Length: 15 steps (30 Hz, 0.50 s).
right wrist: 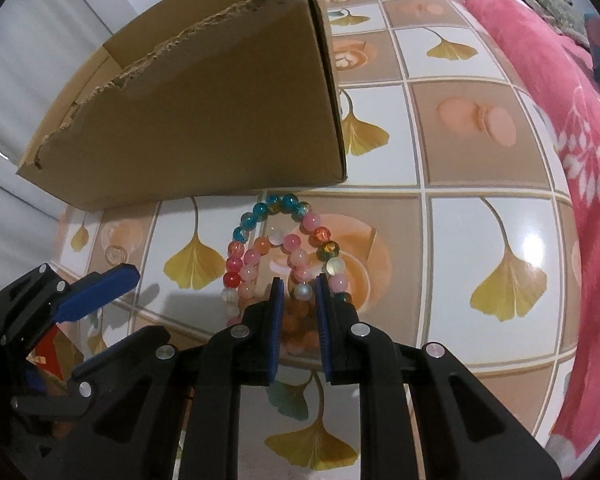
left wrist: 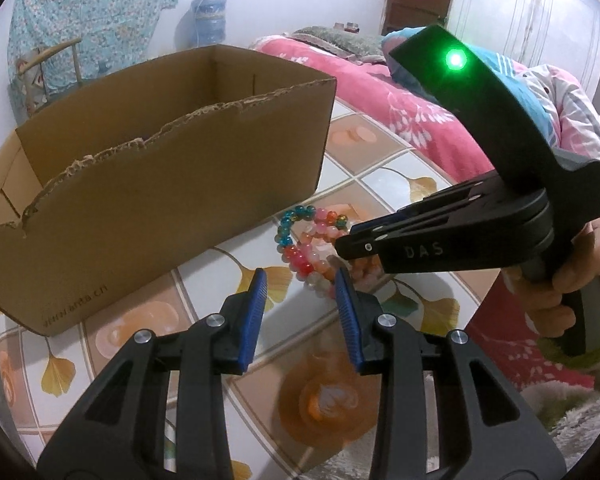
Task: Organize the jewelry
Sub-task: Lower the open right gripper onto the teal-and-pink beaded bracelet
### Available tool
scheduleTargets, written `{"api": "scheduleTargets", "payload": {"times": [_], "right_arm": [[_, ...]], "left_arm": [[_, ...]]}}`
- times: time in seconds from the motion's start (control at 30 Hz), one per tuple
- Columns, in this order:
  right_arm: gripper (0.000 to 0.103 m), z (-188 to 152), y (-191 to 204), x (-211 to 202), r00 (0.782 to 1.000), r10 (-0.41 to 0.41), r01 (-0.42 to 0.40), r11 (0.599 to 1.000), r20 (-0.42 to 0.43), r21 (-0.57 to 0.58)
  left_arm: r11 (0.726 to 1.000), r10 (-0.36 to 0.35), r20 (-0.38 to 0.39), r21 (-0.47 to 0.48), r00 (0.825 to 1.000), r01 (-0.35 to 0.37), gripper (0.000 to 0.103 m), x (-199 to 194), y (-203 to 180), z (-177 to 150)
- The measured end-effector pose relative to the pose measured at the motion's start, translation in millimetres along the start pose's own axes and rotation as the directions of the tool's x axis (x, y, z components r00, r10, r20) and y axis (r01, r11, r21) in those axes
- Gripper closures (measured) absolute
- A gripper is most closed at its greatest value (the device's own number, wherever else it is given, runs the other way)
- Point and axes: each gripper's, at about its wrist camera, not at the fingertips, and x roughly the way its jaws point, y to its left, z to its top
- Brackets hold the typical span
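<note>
Cardboard box [right wrist: 204, 120], one, is seen at left on the worktop [right wrist: 480, 160]. Two beaded bracelets [right wrist: 284, 240] lie beside it. Left hand-held gripper [left wrist: 300, 280] is spread, empty; right hand-held gripper [right wrist: 298, 286] is pinched on bracelet beads.

In the right wrist view the cardboard box [right wrist: 204, 120] walls off the upper left, touching the bead bracelets [right wrist: 284, 256] at centre. Bare bench [right wrist: 480, 152] lies open at right, up to the pink bedding [right wrist: 572, 128].
</note>
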Motion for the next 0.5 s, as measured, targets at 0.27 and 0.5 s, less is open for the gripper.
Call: {"api": "scheduleTargets", "payload": {"times": [0.27,0.5], "right_arm": [[0.087,8,5,3,1.0,-0.016,0.016,1.0,-0.008,-0.009],[0.093,13,16,6,0.999,-0.042,0.042,0.999,-0.006,-0.02]], "left_arm": [[1.0,0.003,-0.017,0.009,1.0,-0.002,0.069,8,8,1],[1.0,0.006,-0.035,0.008,0.999,-0.006,0.069,17,18,3]]}}
